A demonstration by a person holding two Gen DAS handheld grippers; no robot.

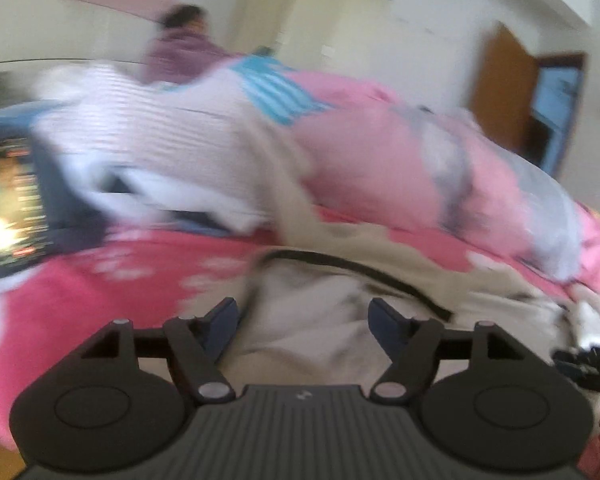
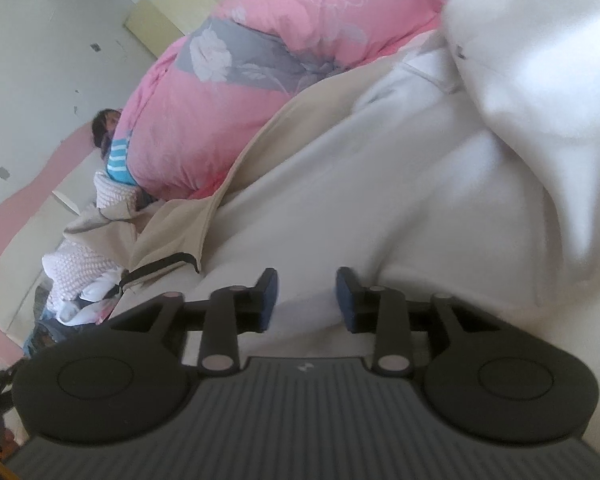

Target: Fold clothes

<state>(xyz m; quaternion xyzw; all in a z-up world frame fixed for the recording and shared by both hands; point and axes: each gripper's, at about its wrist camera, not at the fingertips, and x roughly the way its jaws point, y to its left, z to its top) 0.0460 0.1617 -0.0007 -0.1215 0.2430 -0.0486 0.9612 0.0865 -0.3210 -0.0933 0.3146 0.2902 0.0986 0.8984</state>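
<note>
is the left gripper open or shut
Open. In the left wrist view the left gripper shows its pads wide apart, nothing pinched between them, with the beige garment lying beyond.

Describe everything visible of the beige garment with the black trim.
The beige garment looks like soft woven cloth, crumpled and unfolded on the pink bed cover. A black-trimmed edge curves across it. It lies against the pink floral duvet, under a white garment. The open left gripper hovers over it, gripping nothing.
</note>
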